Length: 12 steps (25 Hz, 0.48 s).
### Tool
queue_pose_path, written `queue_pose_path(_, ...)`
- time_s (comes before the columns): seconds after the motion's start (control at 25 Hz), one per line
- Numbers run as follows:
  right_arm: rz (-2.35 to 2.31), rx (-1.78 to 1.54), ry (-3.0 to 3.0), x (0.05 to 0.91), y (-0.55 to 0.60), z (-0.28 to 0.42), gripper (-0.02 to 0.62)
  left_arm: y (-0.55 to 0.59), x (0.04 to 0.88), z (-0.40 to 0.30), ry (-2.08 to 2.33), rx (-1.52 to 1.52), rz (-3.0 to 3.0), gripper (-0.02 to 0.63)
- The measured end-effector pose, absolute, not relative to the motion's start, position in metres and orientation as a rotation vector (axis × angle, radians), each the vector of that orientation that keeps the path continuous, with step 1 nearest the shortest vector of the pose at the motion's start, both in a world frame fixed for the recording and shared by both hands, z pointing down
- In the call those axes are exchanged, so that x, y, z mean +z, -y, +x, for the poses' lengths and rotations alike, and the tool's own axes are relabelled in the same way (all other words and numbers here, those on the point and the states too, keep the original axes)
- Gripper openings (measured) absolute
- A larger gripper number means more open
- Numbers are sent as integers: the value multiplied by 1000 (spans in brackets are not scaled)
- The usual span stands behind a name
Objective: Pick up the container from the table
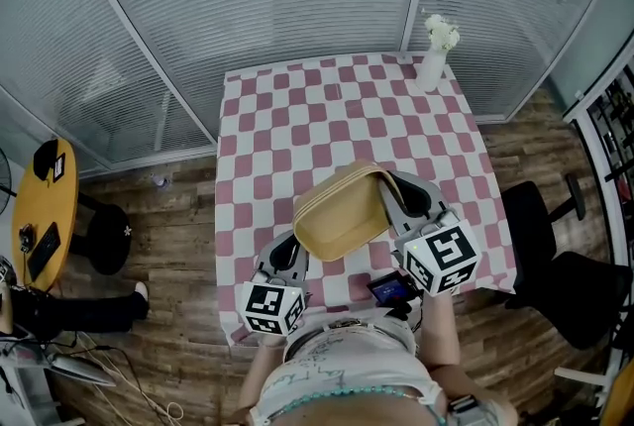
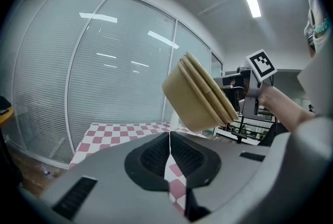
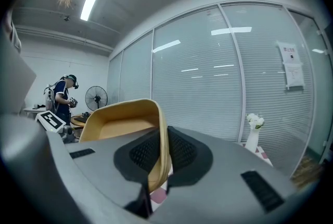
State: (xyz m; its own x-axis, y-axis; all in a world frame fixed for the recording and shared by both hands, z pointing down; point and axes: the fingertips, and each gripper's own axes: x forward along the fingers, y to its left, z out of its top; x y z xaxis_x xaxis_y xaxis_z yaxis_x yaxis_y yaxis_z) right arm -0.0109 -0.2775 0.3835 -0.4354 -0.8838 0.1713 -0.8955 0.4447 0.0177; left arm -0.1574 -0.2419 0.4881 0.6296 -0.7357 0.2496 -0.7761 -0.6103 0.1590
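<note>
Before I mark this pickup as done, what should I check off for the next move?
1. Grip: right tongs shut on the tan container's wall: ok.
2. Lift: container off the checkered table: ok.
3. Level: container tilted: not ok.
4. Spare hand: left tongs shut, empty: ok.
5. Clearance: flower vase at the table's far corner, apart from the container: ok.

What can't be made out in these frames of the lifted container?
- Inside of the container: the right gripper view shows only its upper part; the right gripper body covers the rest.
- Sheet on the glass wall: print too small to read in any view.
- Small screen by the person's waist, head view: too small to read.
- Table patch under the container, head view: hidden by it.
</note>
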Motion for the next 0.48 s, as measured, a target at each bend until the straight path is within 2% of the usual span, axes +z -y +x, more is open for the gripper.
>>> queue_pose_path(0.48, 1579, 117, 2535, 384, 273, -9, 17, 236, 494, -151, 1194, 263, 2605, 15)
